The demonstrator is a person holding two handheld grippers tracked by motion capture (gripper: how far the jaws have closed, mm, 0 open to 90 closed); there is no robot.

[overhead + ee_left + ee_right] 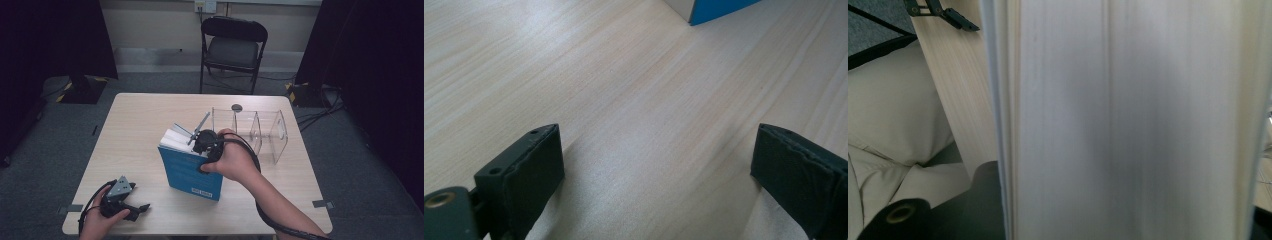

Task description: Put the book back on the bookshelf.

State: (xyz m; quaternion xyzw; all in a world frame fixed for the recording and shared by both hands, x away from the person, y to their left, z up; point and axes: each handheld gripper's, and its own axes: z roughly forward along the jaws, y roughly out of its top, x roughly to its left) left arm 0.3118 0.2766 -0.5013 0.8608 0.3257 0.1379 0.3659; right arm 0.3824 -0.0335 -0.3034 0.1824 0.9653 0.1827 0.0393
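Pale wooden tabletop (140,130) carries a blue book (190,172) standing upright, pinched by the right gripper (202,140). Left gripper (131,207) rests with its jaws spread. Next, probably slide it carefully into the clear rack (270,132).

No legible text, brand, number or sign anywhere. Only a small white label patch at the lower edge of the upright blue-covered book's (192,172) cover, its print too small and blurred to read. Closely packed white page edges without any print in the right gripper view.
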